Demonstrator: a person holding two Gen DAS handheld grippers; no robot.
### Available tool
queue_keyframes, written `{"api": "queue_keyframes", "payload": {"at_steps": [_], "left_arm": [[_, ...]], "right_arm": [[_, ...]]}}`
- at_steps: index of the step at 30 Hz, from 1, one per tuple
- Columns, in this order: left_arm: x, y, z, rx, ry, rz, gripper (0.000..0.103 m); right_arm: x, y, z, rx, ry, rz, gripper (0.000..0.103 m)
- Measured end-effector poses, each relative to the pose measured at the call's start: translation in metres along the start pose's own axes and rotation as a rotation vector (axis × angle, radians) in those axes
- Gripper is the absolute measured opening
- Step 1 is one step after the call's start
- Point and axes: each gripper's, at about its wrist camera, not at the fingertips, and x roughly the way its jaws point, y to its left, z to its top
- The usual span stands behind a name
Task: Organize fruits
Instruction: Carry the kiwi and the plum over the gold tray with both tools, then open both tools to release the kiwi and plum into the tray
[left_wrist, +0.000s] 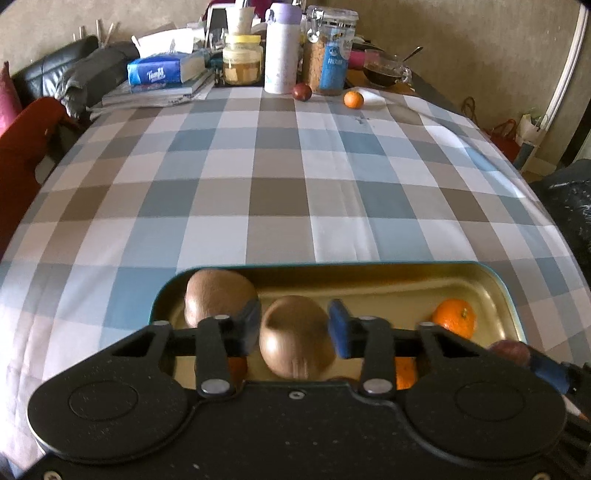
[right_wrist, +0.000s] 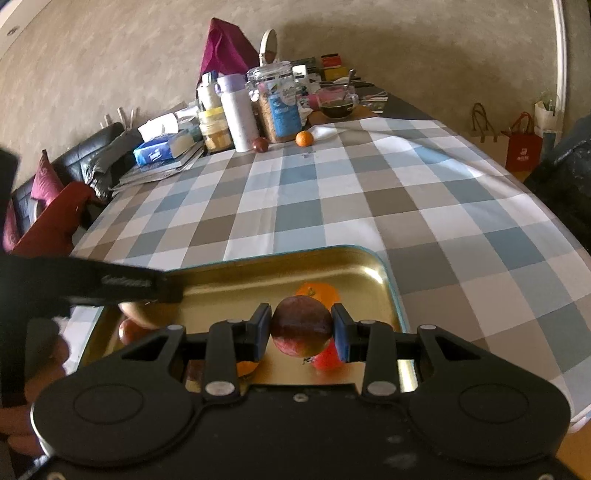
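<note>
A gold metal tray with a teal rim sits at the near table edge; it also shows in the right wrist view. My left gripper is over the tray with a brown kiwi between its pads; a small gap shows beside the right pad. A second kiwi and a mandarin lie in the tray. My right gripper is shut on a dark red plum just above the tray. A loose plum and a loose mandarin lie at the far end.
Jars, a white bottle, a tissue pack, books and a glass bowl crowd the far end of the checked tablecloth. A sofa stands to the left. Shopping bags stand on the floor to the right.
</note>
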Motion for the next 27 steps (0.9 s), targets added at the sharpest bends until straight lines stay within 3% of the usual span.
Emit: {"api": "queue_keyframes", "payload": {"at_steps": [13,27], "left_arm": [[-0.005,0.005,0.001,0.005,-0.003,0.041,0.048],[-0.029,0.003,-0.021,0.015,-0.045,0.081,0.052]], "right_arm": [[0.005,0.016,0.000,-0.071,-0.010,0.006,0.037],[-0.005,0.010,-0.008,-0.024,0.001,0.015,0.037]]}}
